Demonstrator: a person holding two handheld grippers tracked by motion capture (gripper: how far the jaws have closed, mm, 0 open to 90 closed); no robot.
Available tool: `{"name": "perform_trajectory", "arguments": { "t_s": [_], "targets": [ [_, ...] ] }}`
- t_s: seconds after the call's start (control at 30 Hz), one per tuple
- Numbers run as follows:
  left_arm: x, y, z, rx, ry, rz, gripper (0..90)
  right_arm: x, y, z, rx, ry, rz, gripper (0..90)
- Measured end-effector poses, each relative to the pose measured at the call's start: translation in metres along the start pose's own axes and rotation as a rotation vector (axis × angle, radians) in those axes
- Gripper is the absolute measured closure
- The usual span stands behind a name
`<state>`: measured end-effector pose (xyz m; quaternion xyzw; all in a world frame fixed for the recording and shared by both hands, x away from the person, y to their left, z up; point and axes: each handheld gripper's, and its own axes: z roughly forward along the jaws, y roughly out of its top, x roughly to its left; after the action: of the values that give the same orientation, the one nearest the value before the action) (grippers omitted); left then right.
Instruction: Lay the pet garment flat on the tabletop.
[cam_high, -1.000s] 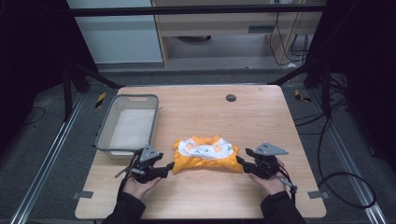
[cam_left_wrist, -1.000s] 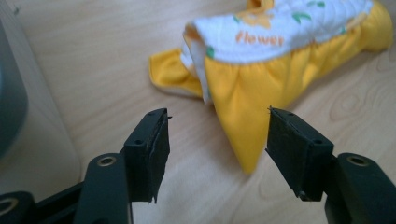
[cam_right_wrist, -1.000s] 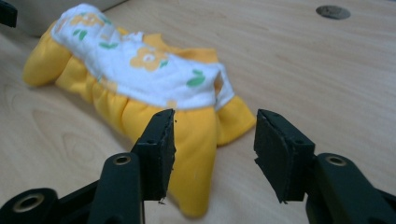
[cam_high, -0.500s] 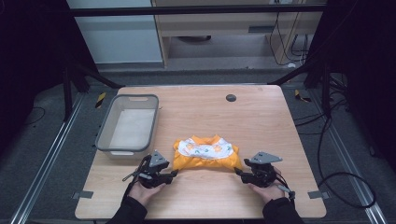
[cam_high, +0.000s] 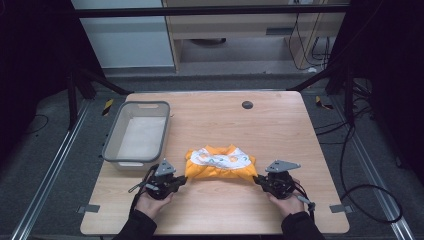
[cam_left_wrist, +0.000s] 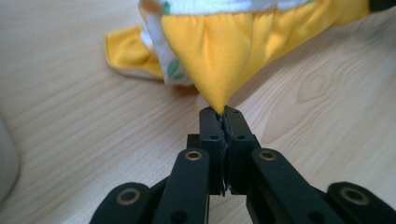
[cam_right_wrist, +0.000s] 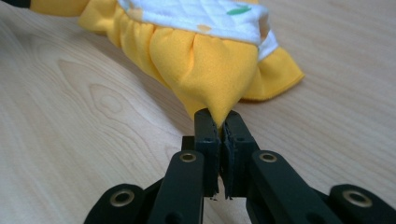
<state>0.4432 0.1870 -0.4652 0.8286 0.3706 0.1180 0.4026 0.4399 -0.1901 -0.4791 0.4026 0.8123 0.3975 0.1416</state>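
Observation:
A yellow garment (cam_high: 220, 165) with a white printed panel lies on the wooden table (cam_high: 220, 120), stretched between both grippers. My left gripper (cam_high: 182, 179) is shut on its left corner, and in the left gripper view the yellow fabric (cam_left_wrist: 224, 51) runs to a point pinched between the jaws of the left gripper (cam_left_wrist: 223, 113). My right gripper (cam_high: 256, 179) is shut on the garment's right corner; the right gripper view shows the gathered cloth (cam_right_wrist: 210, 65) clamped in the right gripper (cam_right_wrist: 220, 116). A hand holds each gripper near the front edge.
A grey plastic bin (cam_high: 137, 132) stands at the table's left, just behind my left gripper. A small dark round hole (cam_high: 247, 104) sits near the far edge. Bare wood stretches behind the garment and to its right.
Both grippers have drawn back toward the table's front edge with the garment's corners held, pulling the cloth nearer and slightly tauter.

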Motion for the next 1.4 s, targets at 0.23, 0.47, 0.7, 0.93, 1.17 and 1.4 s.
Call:
{"name": "perform_trajectory", "arguments": {
  "t_s": [0.23,0.47,0.7,0.93,1.17,1.4],
  "targets": [
    [-0.004,0.004,-0.041,-0.077,-0.060,-0.008,88.1,0.014,0.009,-0.034,-0.096,0.049,-0.062,85.8],
    [-0.016,-0.017,-0.042,0.012,-0.096,-0.020,86.6,0.023,0.001,-0.049,-0.054,0.117,-0.036,83.3],
    [-0.025,-0.029,-0.030,0.038,-0.036,0.028,64.2,0.018,-0.021,-0.037,0.012,0.050,-0.037,74.2],
    [-0.018,-0.026,-0.048,-0.091,0.013,0.022,38.5,0.013,-0.016,-0.045,-0.085,0.008,-0.051,66.1],
    [0.003,0.010,-0.055,-0.180,0.084,0.030,38.1,-0.002,0.006,-0.044,-0.170,-0.052,-0.030,60.9],
    [0.023,0.056,-0.018,-0.189,0.120,0.040,40.4,-0.024,0.039,-0.019,-0.185,-0.091,0.004,55.0]
  ]
}}
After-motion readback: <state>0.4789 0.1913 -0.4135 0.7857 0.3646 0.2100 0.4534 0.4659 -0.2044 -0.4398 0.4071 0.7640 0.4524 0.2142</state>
